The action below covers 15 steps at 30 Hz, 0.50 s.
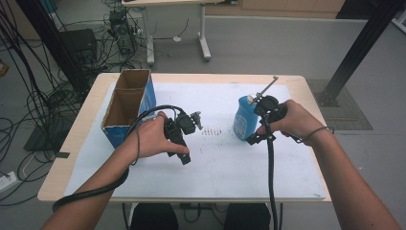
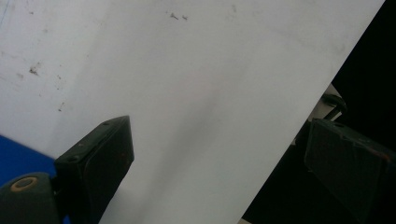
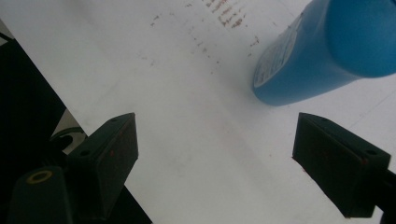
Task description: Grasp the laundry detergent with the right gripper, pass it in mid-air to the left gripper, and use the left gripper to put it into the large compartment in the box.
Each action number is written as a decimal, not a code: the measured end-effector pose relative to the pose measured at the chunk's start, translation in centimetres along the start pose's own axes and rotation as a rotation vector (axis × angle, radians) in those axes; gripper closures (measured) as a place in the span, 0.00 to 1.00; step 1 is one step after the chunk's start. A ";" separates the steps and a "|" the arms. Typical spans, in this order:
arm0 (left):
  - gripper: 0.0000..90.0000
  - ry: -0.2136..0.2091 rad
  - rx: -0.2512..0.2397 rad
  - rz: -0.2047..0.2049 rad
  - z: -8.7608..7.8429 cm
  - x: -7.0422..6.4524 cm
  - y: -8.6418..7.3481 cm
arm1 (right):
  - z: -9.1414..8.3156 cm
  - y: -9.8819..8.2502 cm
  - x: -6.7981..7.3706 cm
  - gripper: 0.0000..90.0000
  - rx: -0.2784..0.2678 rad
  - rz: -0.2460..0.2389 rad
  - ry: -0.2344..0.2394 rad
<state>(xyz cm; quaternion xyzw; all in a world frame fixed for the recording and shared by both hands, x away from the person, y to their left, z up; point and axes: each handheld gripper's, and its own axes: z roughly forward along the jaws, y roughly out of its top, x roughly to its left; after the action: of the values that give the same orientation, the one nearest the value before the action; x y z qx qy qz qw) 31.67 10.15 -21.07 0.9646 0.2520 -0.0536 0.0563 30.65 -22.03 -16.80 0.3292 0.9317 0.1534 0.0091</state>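
Observation:
A blue cylindrical container [image 1: 244, 117] with a white label stands upright on the white sheet [image 1: 225, 167], right of centre. My right gripper [image 1: 253, 139] hangs just beside its near right side, open, nothing between the jaws. In the right gripper view the container [image 3: 303, 60] lies ahead and to the upper right, apart from the open gripper [image 3: 215, 128]. My left gripper [image 1: 184, 155] hovers over the sheet left of centre, tilted toward the table's near side. Its view shows the open gripper [image 2: 219, 135] over bare white sheet [image 2: 187, 84], by the sheet's edge.
An open cardboard box [image 1: 127, 103] with blue outer sides stands at the table's left, close to the left hand. Faint reddish marks [image 1: 210, 132] dot the sheet between the grippers. Cables trail on the floor at left; a black post [image 1: 356, 48] stands at the back right.

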 end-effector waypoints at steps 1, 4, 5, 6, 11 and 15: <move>0.09 0.000 -0.001 -0.001 0.0 0.0 0.0 | 0.0 -0.2 -0.1 0.15 0.006 0.009 -0.001; 0.09 -0.001 -0.005 -0.004 0.1 0.0 0.0 | -0.1 -0.4 -0.2 0.15 0.008 0.016 -0.006; 0.09 0.000 -0.004 -0.004 0.1 0.0 0.0 | -0.1 -0.5 -0.2 0.15 0.009 0.016 -0.008; 0.09 -0.002 -0.005 -0.005 0.1 0.0 0.0 | -0.1 -0.6 -0.2 0.15 0.008 0.021 -0.007; 0.09 -0.005 0.000 -0.004 0.3 0.0 0.1 | -0.1 -1.2 -0.5 0.15 0.013 0.041 -0.009; 0.09 -0.007 0.002 -0.004 0.5 0.1 0.1 | 0.0 -1.6 -0.7 0.15 0.017 0.054 -0.013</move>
<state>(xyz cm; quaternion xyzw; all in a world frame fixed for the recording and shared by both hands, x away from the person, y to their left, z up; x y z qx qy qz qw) 31.77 10.03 -21.52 0.9640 0.2536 -0.0573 0.0562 30.24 -23.65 -17.34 0.3554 0.9236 0.1435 0.0080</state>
